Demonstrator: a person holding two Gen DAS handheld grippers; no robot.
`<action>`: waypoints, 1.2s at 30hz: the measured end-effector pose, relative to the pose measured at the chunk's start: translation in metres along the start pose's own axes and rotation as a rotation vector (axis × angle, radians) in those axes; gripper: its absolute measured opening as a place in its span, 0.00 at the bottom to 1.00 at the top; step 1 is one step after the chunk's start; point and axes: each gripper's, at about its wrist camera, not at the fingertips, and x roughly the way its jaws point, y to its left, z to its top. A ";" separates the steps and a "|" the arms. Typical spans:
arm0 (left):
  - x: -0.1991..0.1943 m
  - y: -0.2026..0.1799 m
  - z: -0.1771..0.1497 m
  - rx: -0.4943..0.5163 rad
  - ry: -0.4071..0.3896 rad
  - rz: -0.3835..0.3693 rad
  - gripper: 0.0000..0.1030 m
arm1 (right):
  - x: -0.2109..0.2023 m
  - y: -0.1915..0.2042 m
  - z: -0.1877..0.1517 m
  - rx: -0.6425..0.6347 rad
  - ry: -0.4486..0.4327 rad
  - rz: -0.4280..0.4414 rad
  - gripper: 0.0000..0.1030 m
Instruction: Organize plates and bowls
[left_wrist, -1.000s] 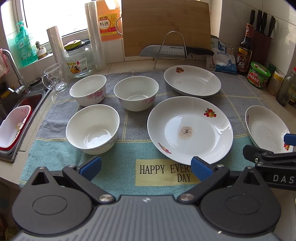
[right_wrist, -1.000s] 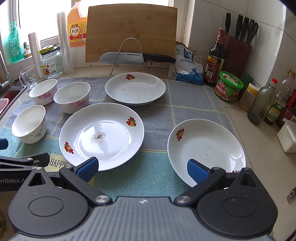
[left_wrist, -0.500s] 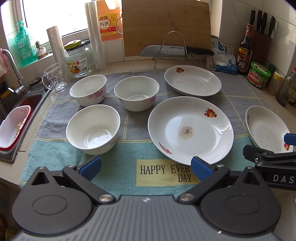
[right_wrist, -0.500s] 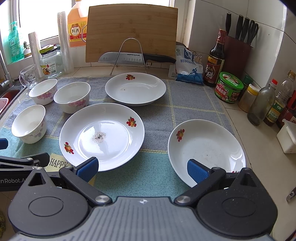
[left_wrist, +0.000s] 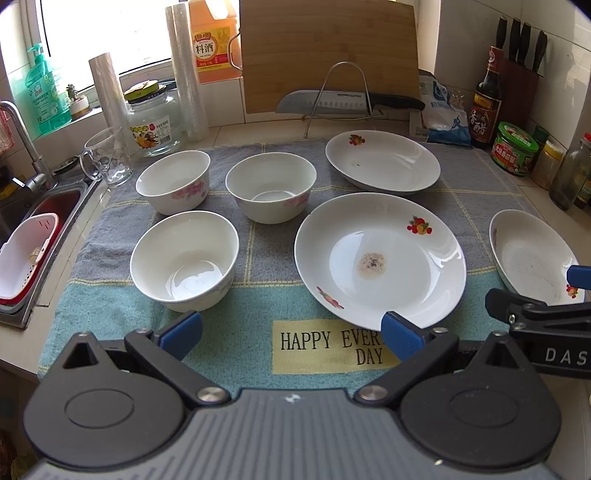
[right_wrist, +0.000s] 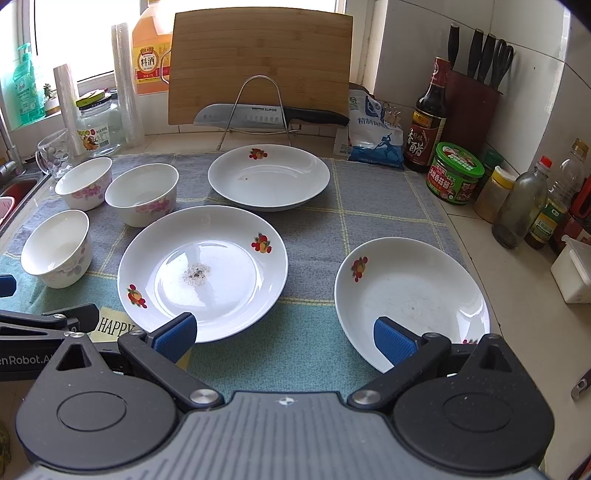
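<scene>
Blue-padded right tongs (right_wrist: 283, 336) gape before plate rims (right_wrist: 413, 243).

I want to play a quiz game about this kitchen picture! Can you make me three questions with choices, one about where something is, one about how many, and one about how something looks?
1. Where is the big steel kitchen knife?
A. In the sink
B. On the wire rack in front of the wooden cutting board
C. Inside a bowl

2. How many white china bowls stand on the grey and teal cloth mat?
A. Three
B. Five
C. One

3. How does the largest white plate with fruit prints look?
A. Broken in half
B. Stacked under a bowl
C. Has a speckled dirty spot in its middle

Answers:
1 B: the blade lies across the wire rack before the board.
2 A: three bowls sit at the left.
3 C: a spot shows at its centre.
</scene>
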 end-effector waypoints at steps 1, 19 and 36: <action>0.000 0.000 0.000 0.001 0.000 -0.001 0.99 | 0.000 0.000 0.000 0.000 0.000 -0.002 1.00; 0.007 0.006 0.008 0.091 -0.046 -0.117 0.99 | -0.008 0.005 -0.003 0.039 -0.058 -0.078 1.00; 0.017 -0.005 0.025 0.275 -0.098 -0.268 0.99 | -0.017 -0.038 -0.041 0.142 -0.083 -0.224 1.00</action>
